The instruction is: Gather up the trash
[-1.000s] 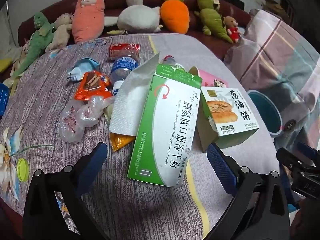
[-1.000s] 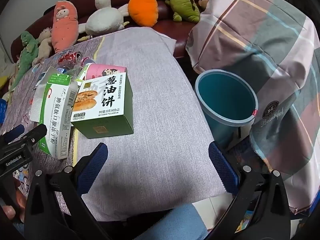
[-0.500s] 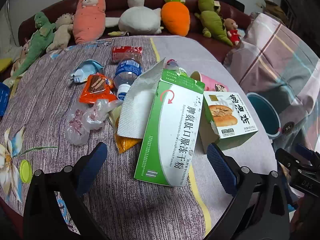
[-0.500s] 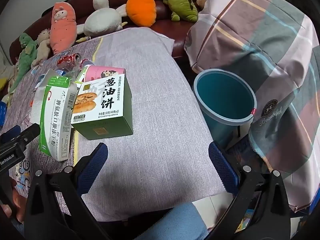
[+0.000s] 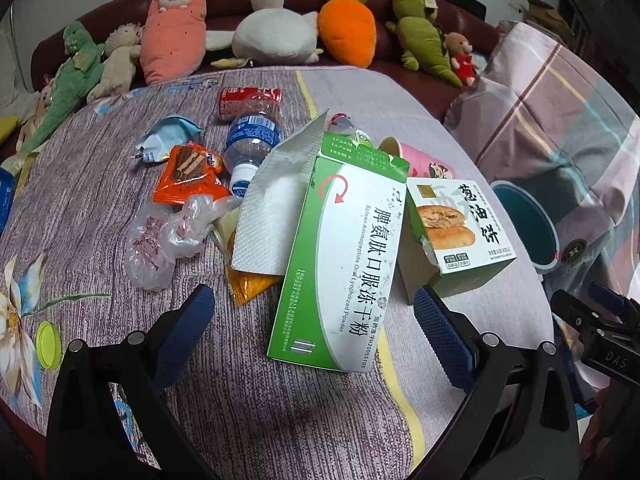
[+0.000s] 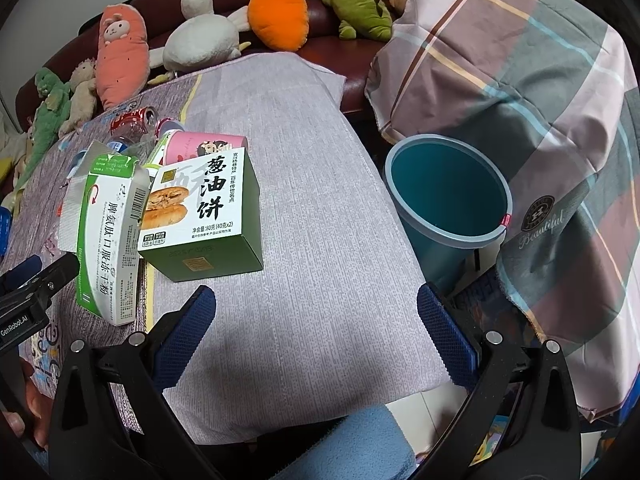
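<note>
L gripper [image 5: 314, 334] wide open, nothing between the blue pads; hovers over near edge of table [image 5: 80, 208], just short of the green/white medicine box [image 5: 344, 256]. R gripper [image 6: 316, 334] likewise fully open and empty, above the bare right part of the cloth, pancake box [image 6: 200, 216] ahead-left, teal bin [image 6: 448, 200] ahead-right on the floor beside the table edge. Change vs 1 s ago: L view has crept back/up slightly (medicine box sits a bit higher and further in frame), R view almost the same w/ slight drift; no item has moved, nothing grasped. Judgement: approach/alignment phase only, collection not started, bin looks empty. Medicine box: long axis runs near-to-far, slightly tilted, near end toward L gripper, opened flap end pointing away toward the pink cup [image 5: 420, 160]; it rests partly on a paper sheet [image 5: 276, 208] (so may sit uneven). Pancake box touches its right side, long axis roughly across. Further out: water bottle [image 5: 252, 144], red can [image 5: 248, 98], orange wrapper [image 5: 188, 176], clear plastic bag [image 5: 164, 240].
</note>
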Demonstrator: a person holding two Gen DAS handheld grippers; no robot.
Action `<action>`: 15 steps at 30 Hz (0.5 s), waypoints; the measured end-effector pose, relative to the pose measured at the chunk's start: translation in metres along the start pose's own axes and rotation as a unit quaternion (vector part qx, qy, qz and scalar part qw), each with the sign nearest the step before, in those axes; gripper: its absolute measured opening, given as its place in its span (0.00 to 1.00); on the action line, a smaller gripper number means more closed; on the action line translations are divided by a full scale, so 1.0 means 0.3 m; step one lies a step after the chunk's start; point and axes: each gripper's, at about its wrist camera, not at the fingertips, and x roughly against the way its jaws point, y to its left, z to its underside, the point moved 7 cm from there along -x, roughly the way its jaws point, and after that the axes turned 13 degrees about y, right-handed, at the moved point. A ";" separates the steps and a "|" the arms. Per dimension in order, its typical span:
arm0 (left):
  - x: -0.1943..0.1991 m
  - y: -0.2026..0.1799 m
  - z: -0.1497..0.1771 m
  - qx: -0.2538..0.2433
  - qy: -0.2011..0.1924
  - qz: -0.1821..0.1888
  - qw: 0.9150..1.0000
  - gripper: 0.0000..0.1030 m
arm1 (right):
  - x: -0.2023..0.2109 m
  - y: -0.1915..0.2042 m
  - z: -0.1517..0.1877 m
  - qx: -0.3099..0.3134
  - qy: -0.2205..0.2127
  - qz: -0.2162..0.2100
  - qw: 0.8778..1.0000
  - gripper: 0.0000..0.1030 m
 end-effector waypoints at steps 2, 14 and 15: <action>-0.001 0.000 0.002 0.000 0.001 0.001 1.000 0.96 | 0.000 0.000 -0.001 0.000 0.000 0.000 1.000 0.94; 0.014 -0.001 0.002 -0.001 -0.005 0.008 1.000 0.96 | 0.039 -0.017 -0.033 -0.010 -0.014 0.002 1.000 0.94; 0.015 -0.001 0.002 0.000 -0.005 0.009 1.000 0.96 | 0.039 -0.018 -0.034 -0.009 -0.014 0.002 1.000 0.94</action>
